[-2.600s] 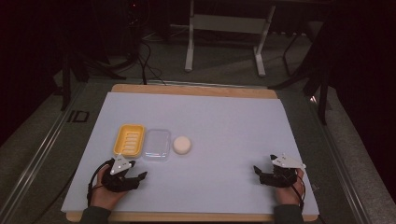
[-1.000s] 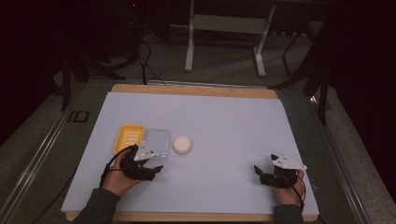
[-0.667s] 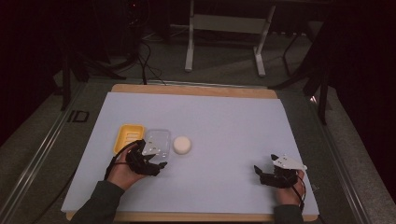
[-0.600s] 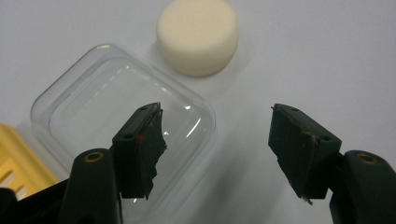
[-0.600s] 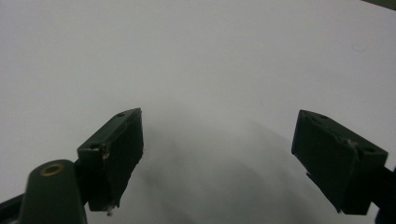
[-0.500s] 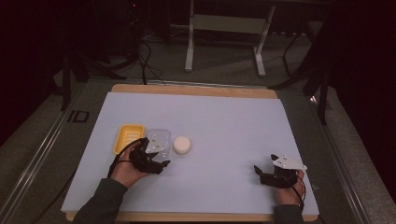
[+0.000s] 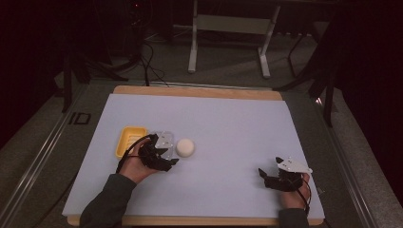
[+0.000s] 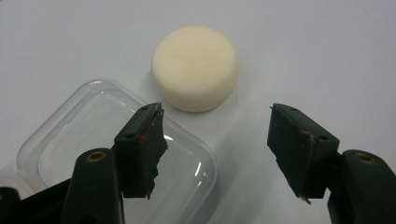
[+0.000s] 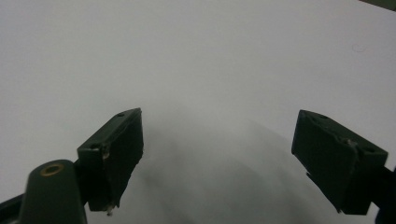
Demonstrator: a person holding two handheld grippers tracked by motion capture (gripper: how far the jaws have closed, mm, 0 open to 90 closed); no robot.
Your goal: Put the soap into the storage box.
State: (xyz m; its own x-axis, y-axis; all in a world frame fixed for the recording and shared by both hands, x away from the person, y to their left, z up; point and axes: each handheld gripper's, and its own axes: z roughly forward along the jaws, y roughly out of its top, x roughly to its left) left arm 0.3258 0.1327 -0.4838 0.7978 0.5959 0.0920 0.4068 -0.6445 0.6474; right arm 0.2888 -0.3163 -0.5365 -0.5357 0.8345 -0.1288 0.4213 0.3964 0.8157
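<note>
High view overlooks the table (image 7: 228,118); both gripper views skim it closely.

Your left gripper (image 7: 164,159) is out over the table's left-middle, forearm coming in diagonally from the bottom edge, sleeve dark, wrist angled fwd and to the right. Jaws stand wide apart in the left gripper view (image 8: 215,149), pads facing each other w/ a clear gap, tilted downward. Your right gripper (image 7: 266,176) sits low near the table's near-right corner, hand behind it, grey plate on top, cable trailing back toward you. Its jaws are also spread wide in the right gripper view (image 9: 217,158), pointing fwd and down, nothing btwn them.
</note>
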